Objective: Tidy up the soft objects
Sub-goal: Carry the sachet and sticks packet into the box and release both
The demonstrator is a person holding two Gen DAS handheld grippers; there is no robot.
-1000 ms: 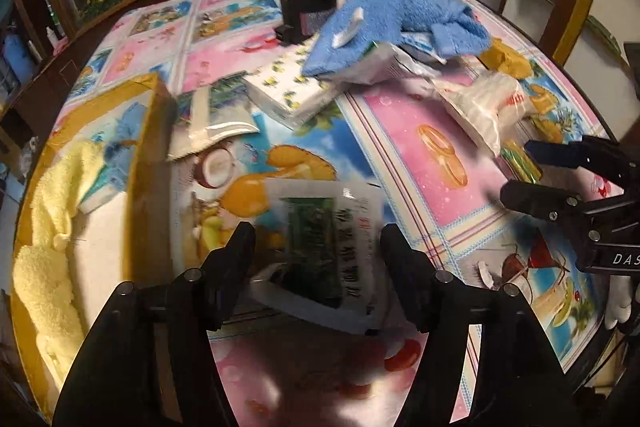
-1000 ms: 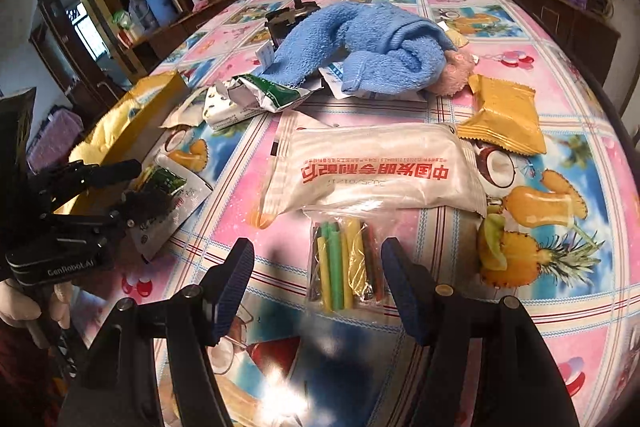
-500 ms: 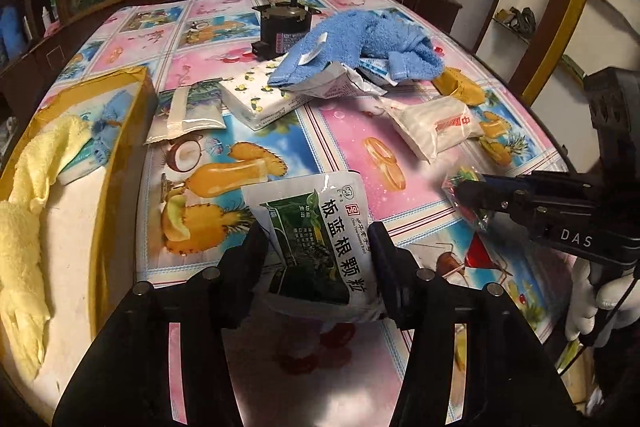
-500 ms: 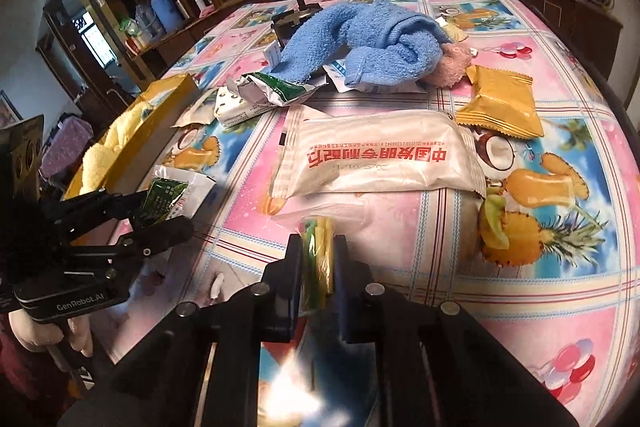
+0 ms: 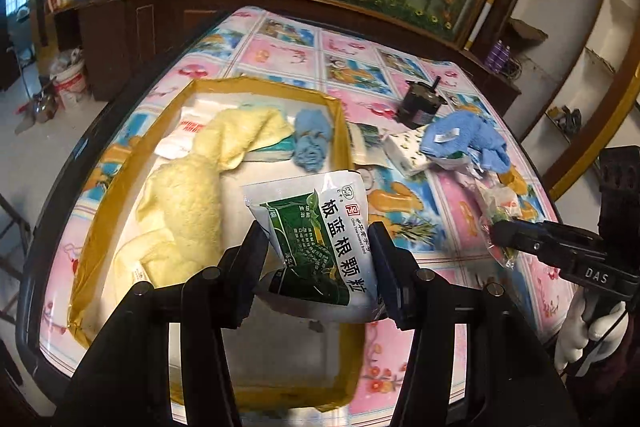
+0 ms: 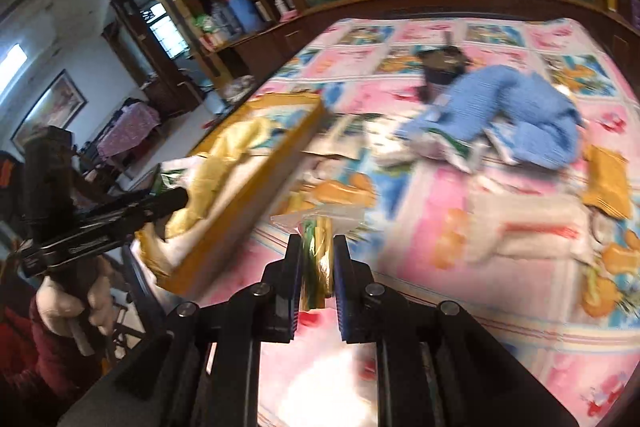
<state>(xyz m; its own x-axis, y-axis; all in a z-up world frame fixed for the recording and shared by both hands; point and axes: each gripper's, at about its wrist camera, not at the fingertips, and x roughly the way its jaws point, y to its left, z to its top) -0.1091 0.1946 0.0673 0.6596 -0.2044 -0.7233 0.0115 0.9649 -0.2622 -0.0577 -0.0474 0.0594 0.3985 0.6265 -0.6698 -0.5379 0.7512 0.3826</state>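
My left gripper (image 5: pixel 318 239) is shut on a green-and-white medicine pouch (image 5: pixel 320 235) and holds it above the yellow-rimmed box (image 5: pixel 132 163). The box holds yellow towels (image 5: pixel 188 195) and a blue cloth (image 5: pixel 314 143). My right gripper (image 6: pixel 318 247) is shut on a small clear bag of coloured sticks (image 6: pixel 318 251), lifted off the table beside the box (image 6: pixel 256 195). It also shows in the left wrist view (image 5: pixel 500 235), right of the pouch. A blue towel (image 6: pixel 516 119) lies on the far table.
On the patterned tablecloth (image 5: pixel 452 195) lie a long white packet (image 6: pixel 532 231), an orange packet (image 6: pixel 608 183), a floral tissue pack (image 5: pixel 408 147), crumpled wrappers (image 6: pixel 444 147) and a black motor (image 5: pixel 420 103). Dark cabinets (image 5: pixel 120 27) ring the table.
My left gripper has lifted the pouch and carried it left, over the box. My right gripper has raised the stick bag off the table and swung left toward the box.
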